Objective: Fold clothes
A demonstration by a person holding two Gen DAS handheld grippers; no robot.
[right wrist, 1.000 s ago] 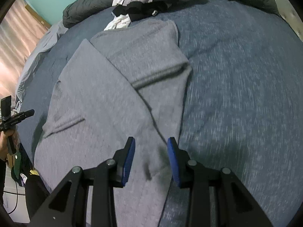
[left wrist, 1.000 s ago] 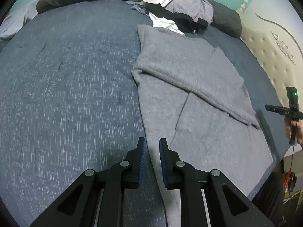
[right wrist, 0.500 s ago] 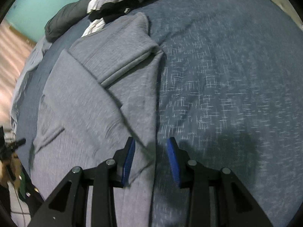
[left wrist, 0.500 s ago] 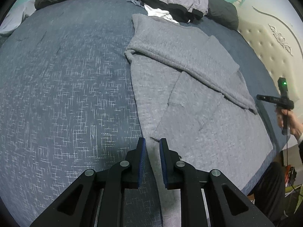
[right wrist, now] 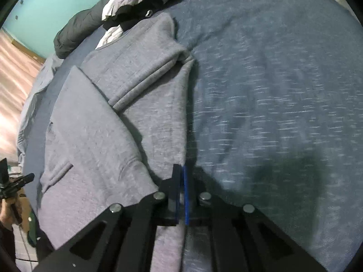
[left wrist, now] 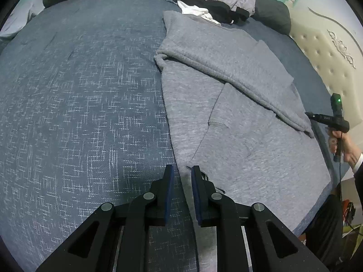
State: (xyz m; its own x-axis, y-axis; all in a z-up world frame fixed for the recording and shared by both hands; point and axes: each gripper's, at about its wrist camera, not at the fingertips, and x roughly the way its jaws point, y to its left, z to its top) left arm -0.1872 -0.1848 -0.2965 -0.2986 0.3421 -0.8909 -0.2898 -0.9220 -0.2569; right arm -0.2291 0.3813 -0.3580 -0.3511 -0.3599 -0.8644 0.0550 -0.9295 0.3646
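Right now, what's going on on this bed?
A person with a handheld gripper in each hand is folding a grey sweatshirt spread on a blue bedspread, one sleeve already folded across the body. The right gripper has just closed its jaws on the garment's near side edge. The left gripper sits at the opposite edge with its jaws slightly apart over the fabric; I cannot tell if it grips. A pile of other clothes waits at the far end.
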